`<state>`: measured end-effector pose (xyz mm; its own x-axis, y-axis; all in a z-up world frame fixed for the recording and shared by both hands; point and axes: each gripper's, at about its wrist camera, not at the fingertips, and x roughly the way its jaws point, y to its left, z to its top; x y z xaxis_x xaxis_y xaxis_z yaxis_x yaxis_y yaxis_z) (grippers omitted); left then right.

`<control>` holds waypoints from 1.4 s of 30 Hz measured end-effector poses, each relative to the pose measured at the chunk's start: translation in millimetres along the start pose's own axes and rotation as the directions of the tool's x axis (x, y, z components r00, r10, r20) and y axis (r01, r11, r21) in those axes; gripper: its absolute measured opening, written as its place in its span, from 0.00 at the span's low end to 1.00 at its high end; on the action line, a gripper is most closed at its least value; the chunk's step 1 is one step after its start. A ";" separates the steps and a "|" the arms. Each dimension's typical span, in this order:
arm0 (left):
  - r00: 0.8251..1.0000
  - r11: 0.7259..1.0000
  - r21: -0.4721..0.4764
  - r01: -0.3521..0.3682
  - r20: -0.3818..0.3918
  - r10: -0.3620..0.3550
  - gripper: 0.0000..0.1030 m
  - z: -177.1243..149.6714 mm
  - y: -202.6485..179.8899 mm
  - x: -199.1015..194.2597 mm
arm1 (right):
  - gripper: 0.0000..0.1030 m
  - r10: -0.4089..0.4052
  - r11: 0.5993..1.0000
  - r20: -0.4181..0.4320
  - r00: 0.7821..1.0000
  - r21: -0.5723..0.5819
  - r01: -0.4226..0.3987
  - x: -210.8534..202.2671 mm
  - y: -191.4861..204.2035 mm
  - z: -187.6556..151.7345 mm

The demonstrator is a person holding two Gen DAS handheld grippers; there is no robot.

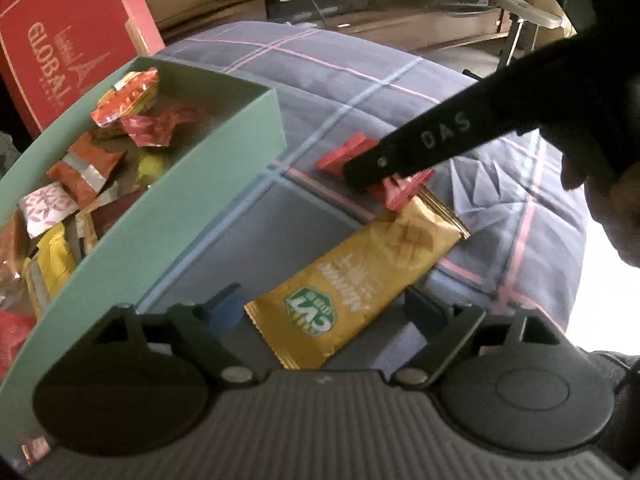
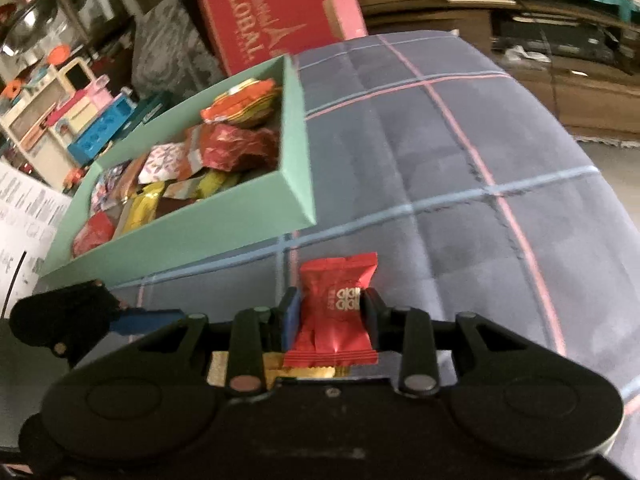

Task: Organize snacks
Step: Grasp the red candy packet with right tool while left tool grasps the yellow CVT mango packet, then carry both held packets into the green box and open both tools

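I have the red candy (image 2: 338, 308) pinched at its middle in my right gripper (image 2: 329, 305), the two pads pressed in on the fat part of the wrapper so the crimped ends stick out free, one toward me and one away. Its long axis runs along my fingers, pointing out across the checked cloth (image 2: 460, 184) and somewhat to the right of the green box (image 2: 298, 184). I hold it by the waist because that is where the sweet itself sits; the flat ends would only slip. In the left wrist view the candy sits just off the near right corner of the green box, resting on or barely off the cloth, I cannot tell which. My left gripper (image 1: 326, 306) is spread wide and holds nothing; the yellow snack bar (image 1: 352, 280) lies between its fingers without either pad touching it. That bar lies flat on the cloth beside the long side of the green box, its long axis slanting from near my left fingers up and away, its far end touching or tucked just under the red candy. The box already holds a heap of mixed wrappers and stands open at the top, so I judge both pieces are meant to go over its wall, the candy first. The big red carton (image 2: 276, 16) stands behind the box.
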<state>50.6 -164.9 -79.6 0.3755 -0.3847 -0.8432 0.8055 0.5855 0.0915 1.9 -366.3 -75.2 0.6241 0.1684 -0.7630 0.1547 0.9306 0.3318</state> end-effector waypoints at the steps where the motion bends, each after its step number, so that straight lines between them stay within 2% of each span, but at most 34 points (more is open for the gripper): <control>1: 1.000 1.000 -0.008 -0.007 -0.003 0.007 0.87 -0.6 0.2 0.2 | 0.32 0.000 1.000 0.003 1.000 0.010 0.000 -1.6 -3.5 -1.7; 3: 1.000 0.999 -0.037 -0.028 -0.010 0.028 0.92 -1.1 3.2 1.4 | 0.32 0.003 1.000 0.003 1.000 0.022 -0.004 -2.8 -6.0 -4.2; 6: 0.994 0.992 -0.070 -0.105 -0.024 0.104 1.00 1.2 7.4 5.0 | 0.32 0.019 0.999 -0.009 1.000 0.028 -0.019 -8.4 -7.2 -12.4; 8: 0.985 0.979 -0.112 -0.172 -0.039 0.168 1.00 6.3 13.9 8.1 | 0.32 0.058 0.997 -0.027 0.998 0.052 -0.057 -11.3 -6.6 -17.3; 10: 0.979 0.962 -0.182 -0.205 -0.055 0.198 0.99 10.7 26.2 9.7 | 0.32 0.082 0.995 -0.038 0.996 0.066 -0.079 -15.5 -6.7 -21.9; 15: 0.983 0.937 -0.299 -0.182 -0.073 0.168 0.99 15.3 37.8 -0.4 | 0.32 0.059 0.992 -0.009 0.998 0.115 -0.058 -22.5 -21.7 -22.3; 19: 0.994 0.902 -0.417 -0.109 -0.056 0.094 0.99 27.7 36.3 -5.6 | 0.32 0.029 0.989 0.018 0.999 0.146 -0.031 -26.7 -32.0 -24.4; 25: 0.991 0.921 -0.368 -0.130 -0.058 0.117 0.98 50.3 10.2 12.4 | 0.32 -0.021 0.992 0.045 0.999 0.128 0.015 -36.7 -39.3 -35.8; 29: 0.990 0.922 -0.366 -0.122 -0.105 0.089 0.82 48.3 6.3 29.5 | 0.31 -0.012 0.991 0.047 0.999 0.133 0.005 -38.5 -45.0 -37.7; 31: 0.991 0.936 -0.328 -0.123 -0.082 0.102 0.77 45.0 0.6 27.8 | 0.32 -0.010 0.990 0.051 0.999 0.140 0.003 -38.5 -45.0 -38.1; 32: 0.993 0.946 -0.306 -0.111 -0.064 0.096 0.67 43.8 -2.2 25.8 | 0.32 -0.008 0.989 0.052 0.999 0.145 0.001 -37.8 -45.4 -37.7; 33: 0.995 0.952 -0.292 -0.094 -0.050 0.083 0.51 43.1 -4.1 23.1 | 0.32 -0.007 0.989 0.052 0.999 0.150 -0.001 -36.9 -45.6 -37.0; 35: 0.996 0.960 -0.268 -0.085 -0.037 0.078 0.35 41.5 -7.7 17.0 | 0.32 -0.008 0.988 0.053 0.999 0.154 -0.001 -36.7 -45.7 -36.5; 38: 0.993 0.957 -0.263 -0.122 -0.031 0.118 0.34 31.8 -6.2 10.6 | 0.32 -0.011 0.986 0.052 0.999 0.165 0.002 -36.4 -44.3 -36.2; 42: 0.993 0.942 -0.315 -0.118 -0.030 0.114 0.33 20.5 8.7 -3.9 | 0.31 0.005 0.986 0.039 0.999 0.169 -0.011 -35.5 -40.8 -34.2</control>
<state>65.5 -172.9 -64.7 0.4510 -0.2933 -0.8430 0.5696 0.8217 0.0188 -52.7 -399.1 -80.7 0.6544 0.1598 -0.7391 0.2747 0.8604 0.4292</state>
